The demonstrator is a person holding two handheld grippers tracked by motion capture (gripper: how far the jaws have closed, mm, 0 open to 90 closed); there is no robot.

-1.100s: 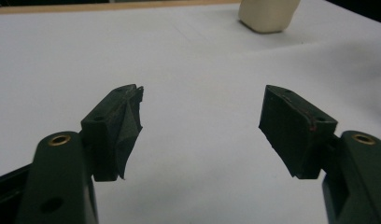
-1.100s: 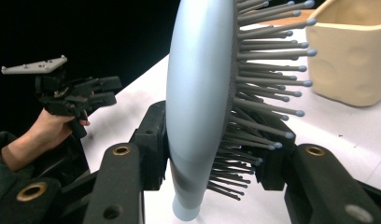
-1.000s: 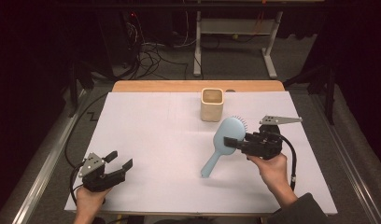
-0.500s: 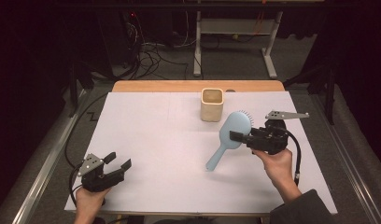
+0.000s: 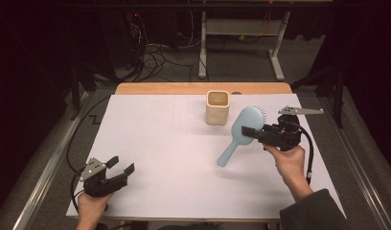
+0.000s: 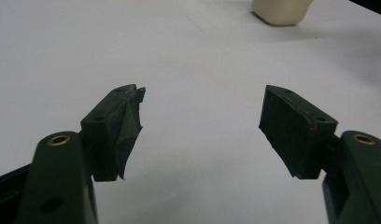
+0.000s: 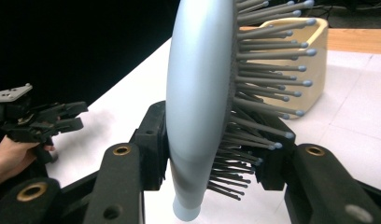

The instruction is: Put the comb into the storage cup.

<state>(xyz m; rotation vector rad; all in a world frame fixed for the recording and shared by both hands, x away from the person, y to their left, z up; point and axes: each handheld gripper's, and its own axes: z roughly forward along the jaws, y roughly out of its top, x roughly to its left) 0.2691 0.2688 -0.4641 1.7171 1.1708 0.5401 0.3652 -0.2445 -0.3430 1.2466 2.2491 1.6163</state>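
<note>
The right gripper [image 7: 212, 163] has its jaws clamped on the blue hairbrush [image 7: 198, 93], bristles toward the beige cup [image 7: 305, 65]; from above, the left gripper [image 5: 119, 172], well apart from that cup, gapes empty.

The person's left hand [image 5: 90, 206] rested near the bottom left, its left gripper [image 5: 120, 167] level with jaws spread wide and nothing between them. The right hand [image 5: 290, 163] held the right gripper [image 5: 247, 129] raised, pointing left, jaws clamped tight.
</note>
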